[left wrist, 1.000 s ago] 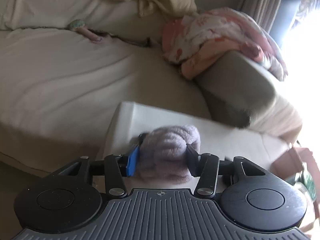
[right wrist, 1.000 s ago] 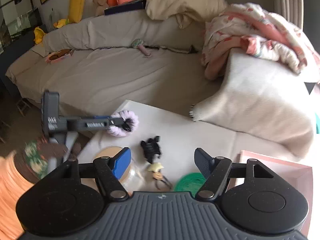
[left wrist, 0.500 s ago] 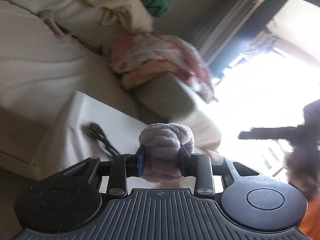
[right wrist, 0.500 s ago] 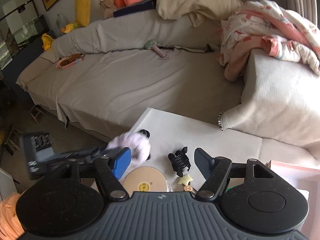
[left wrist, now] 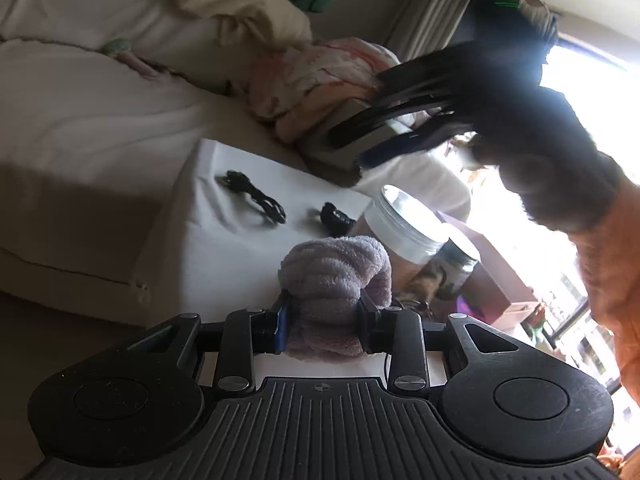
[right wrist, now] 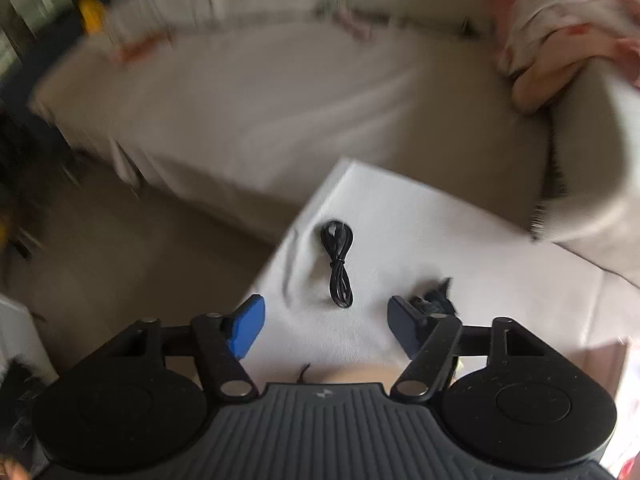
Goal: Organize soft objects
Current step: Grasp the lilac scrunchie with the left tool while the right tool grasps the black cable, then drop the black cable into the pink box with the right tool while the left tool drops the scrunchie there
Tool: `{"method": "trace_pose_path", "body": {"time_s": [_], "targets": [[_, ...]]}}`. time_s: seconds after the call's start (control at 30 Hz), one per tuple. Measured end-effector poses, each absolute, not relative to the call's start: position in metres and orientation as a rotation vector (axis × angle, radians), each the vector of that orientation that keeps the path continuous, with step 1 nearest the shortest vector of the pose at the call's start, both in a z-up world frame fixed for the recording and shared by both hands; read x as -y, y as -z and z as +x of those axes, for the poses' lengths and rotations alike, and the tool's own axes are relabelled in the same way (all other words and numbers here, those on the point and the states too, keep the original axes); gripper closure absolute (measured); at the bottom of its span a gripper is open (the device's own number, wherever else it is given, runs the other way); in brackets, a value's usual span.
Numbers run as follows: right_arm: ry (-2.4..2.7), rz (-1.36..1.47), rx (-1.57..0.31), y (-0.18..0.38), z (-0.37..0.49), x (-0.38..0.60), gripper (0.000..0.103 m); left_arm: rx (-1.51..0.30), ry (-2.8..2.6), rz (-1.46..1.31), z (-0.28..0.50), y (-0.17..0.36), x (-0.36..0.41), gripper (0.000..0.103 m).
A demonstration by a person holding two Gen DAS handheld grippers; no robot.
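Currently my left gripper (left wrist: pixel 323 326) clamps the lilac plush scrunchie (left wrist: pixel 334 280) above the near table (left wrist: pixel 224 248) edge; light, compressible, best held mid-bulk. My right gripper (right wrist: pixel 326 328), jaws just narrowing, holds nothing over the black cable (right wrist: pixel 339 262).

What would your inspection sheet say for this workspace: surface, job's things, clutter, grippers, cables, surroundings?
Surface: white table, mostly bare.
Job's things: lilac scrunchie squeezed in the left gripper.
Clutter: black hair clip on the table; lidded tub and jar at its edge.
Grippers: left shut on the scrunchie; right gripper open, jaws just closing a little, nothing between them.
Cables: coiled black cable on the table.
Surroundings: beige sofa, pink blanket.
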State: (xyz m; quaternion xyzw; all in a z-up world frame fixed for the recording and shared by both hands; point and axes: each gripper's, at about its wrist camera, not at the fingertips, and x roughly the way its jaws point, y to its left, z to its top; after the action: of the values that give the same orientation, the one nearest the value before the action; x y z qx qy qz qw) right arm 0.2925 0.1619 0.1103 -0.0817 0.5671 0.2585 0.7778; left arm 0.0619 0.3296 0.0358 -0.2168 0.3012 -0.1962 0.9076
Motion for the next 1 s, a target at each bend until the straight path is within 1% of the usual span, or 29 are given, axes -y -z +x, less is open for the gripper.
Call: {"method": "trace_pose_path", "body": {"time_s": [0.07, 0.13, 0.23, 0.3, 0.37, 0.4, 0.43, 0.47, 0.5, 0.63, 0.77, 0.9, 1.0], "targets": [[-0.504, -0.208, -1.333, -0.085, 0.313, -0.188, 0.059, -0.604, 0.409, -0.477, 0.059, -0.034, -0.338, 0.067], [-0.446, -0.249, -1.412, -0.065, 0.329, -0.208, 0.063, -0.591, 0.398, -0.500, 0.060, -0.031, -0.346, 0.067], [-0.364, -0.363, -1.413, -0.050, 0.340, -0.235, 0.063, -0.573, 0.386, -0.544, 0.065, -0.024, -0.360, 0.067], [-0.313, -0.432, -1.401, -0.041, 0.344, -0.248, 0.067, -0.567, 0.380, -0.576, 0.067, -0.018, -0.368, 0.067], [-0.300, -0.462, -1.418, -0.032, 0.346, -0.256, 0.076, -0.566, 0.380, -0.595, 0.067, -0.015, -0.373, 0.067], [-0.300, -0.470, -1.428, -0.027, 0.346, -0.257, 0.078, -0.570, 0.378, -0.602, 0.067, -0.013, -0.376, 0.067], [-0.297, -0.477, -1.434, -0.024, 0.345, -0.258, 0.085, -0.576, 0.374, -0.608, 0.068, -0.011, -0.379, 0.067], [-0.296, -0.485, -1.434, -0.022, 0.343, -0.259, 0.089, -0.583, 0.369, -0.615, 0.070, -0.010, -0.379, 0.067], [-0.298, -0.492, -1.414, -0.024, 0.340, -0.259, 0.090, -0.587, 0.363, -0.621, 0.069, -0.010, -0.382, 0.067], [-0.356, -0.416, -1.327, -0.063, 0.322, -0.254, 0.090, -0.561, 0.313, -0.648, 0.063, -0.017, -0.391, 0.067], [-0.477, -0.332, -1.235, -0.131, 0.290, -0.232, 0.090, -0.495, 0.275, -0.655, 0.059, -0.043, -0.394, 0.067], [-0.569, -0.257, -1.114, -0.202, 0.246, -0.176, 0.090, -0.416, 0.275, -0.621, 0.062, -0.084, -0.379, 0.067], [-0.599, -0.201, -1.003, -0.249, 0.212, -0.118, 0.090, -0.372, 0.328, -0.595, 0.074, -0.116, -0.352, 0.067]]}}
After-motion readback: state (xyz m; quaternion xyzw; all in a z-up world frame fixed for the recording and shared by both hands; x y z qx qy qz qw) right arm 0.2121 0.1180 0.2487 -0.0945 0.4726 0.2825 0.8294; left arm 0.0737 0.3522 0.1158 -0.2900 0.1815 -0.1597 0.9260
